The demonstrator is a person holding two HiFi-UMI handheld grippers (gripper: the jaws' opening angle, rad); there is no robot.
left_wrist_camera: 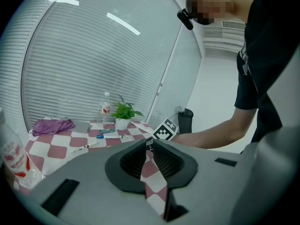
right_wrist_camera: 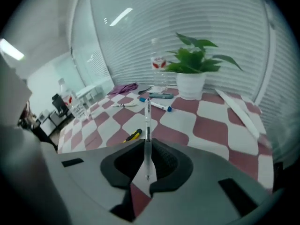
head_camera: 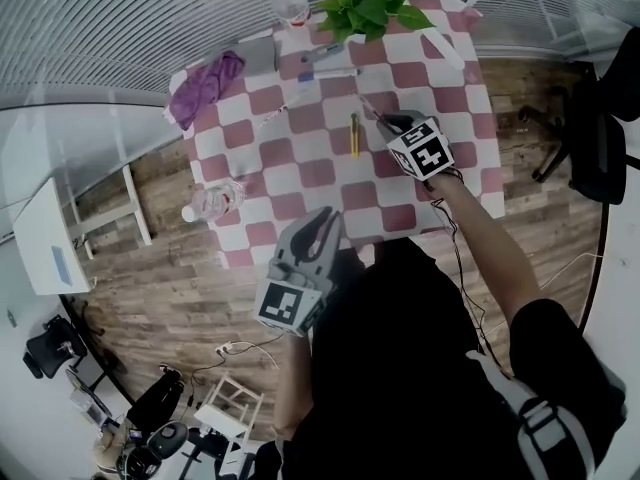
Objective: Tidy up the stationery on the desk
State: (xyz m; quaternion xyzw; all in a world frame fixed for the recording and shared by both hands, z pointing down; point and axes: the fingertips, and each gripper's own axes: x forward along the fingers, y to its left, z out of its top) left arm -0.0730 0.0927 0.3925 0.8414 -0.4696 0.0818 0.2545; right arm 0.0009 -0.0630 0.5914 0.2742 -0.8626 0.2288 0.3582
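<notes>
Nearest the person, the left gripper (head_camera: 322,226) hovers over the near edge of the table (head_camera: 318,173), its jaws closed together with nothing between them. A water bottle (head_camera: 213,201) lies on its side near the table's near left corner. Further in on the right, the right gripper (head_camera: 392,124) has its jaws closed on a clear pen (right_wrist_camera: 147,118). It grips the pen near one end, so the rest sticks out ahead of the jaws, lifted off the checked tablecloth. Just left of this gripper a yellow knife (head_camera: 353,134) lies on the table. Beyond it, a white pen (right_wrist_camera: 123,105) lies toward the left. Further back, a blue-capped marker (right_wrist_camera: 155,105) and a grey pen (right_wrist_camera: 160,95) lie close together. At the far left a purple cloth (head_camera: 205,86) lies bunched up. A potted plant (head_camera: 368,3) and an upright bottle (head_camera: 291,6) stand at the far edge, and a white strip (right_wrist_camera: 236,110) lies along the far right corner.
</notes>
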